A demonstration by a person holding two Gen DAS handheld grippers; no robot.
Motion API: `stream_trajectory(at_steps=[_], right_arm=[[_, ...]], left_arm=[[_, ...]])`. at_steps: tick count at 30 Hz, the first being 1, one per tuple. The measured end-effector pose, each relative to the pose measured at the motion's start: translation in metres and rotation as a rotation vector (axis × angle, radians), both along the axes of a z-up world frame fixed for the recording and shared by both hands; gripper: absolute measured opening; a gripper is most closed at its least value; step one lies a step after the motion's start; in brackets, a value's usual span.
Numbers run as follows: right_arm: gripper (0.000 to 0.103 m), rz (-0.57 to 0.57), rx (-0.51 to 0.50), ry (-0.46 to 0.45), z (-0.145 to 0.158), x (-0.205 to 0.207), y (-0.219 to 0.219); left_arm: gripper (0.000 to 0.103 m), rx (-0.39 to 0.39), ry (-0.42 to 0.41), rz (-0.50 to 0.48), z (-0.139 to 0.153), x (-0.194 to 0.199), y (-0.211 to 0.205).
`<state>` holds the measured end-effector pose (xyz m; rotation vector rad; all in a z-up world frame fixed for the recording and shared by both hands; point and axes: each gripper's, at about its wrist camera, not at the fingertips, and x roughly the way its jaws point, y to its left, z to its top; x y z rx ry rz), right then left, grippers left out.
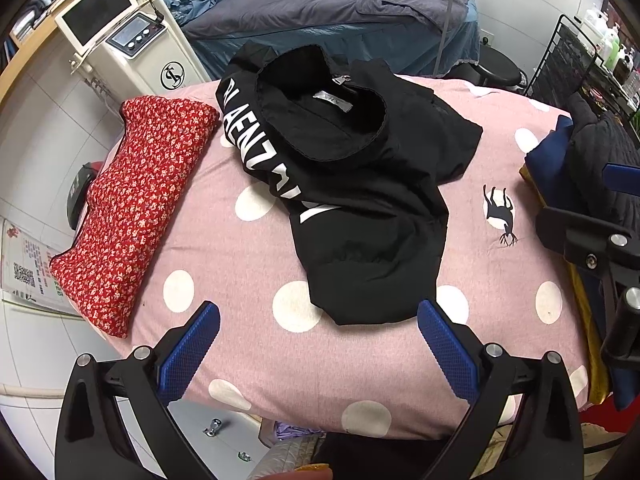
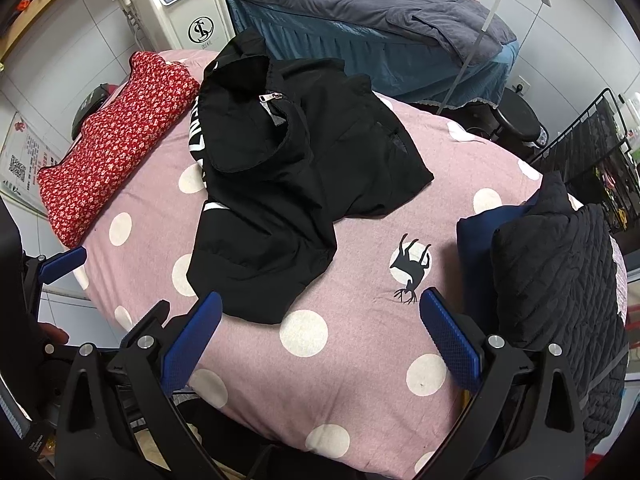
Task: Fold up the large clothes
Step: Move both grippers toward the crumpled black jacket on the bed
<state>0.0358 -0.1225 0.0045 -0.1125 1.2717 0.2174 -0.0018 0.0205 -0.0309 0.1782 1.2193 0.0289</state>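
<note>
Two claws hover at the near edge of a pink polka-dot bed (image 1: 248, 364). The left claw (image 1: 318, 350) and right claw (image 2: 320, 342) both gape wide, empty. A crumpled black jacket (image 1: 360, 184) lies mid-bed, a red floral bundle (image 1: 132, 204) left, tiled walls beyond.

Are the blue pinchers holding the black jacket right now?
No. The left gripper and the right gripper are both open and empty; the black jacket lies loose on the pink spotted cover.

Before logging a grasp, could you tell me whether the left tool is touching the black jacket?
Apart. The left wrist view shows the left tool open, with pink bedding visible between its fingertips and the black jacket hem.
</note>
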Motion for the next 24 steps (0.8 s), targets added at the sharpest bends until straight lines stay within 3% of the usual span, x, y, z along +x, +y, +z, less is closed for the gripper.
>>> stream_trajectory(at_steps=[24], right_arm=[[0.098,0.002,0.0,0.005,-0.0058,-0.0005,0.0016]], left_arm=[[0.097,0.0,0.013,0.0,-0.0061,0.0007,0.0015]])
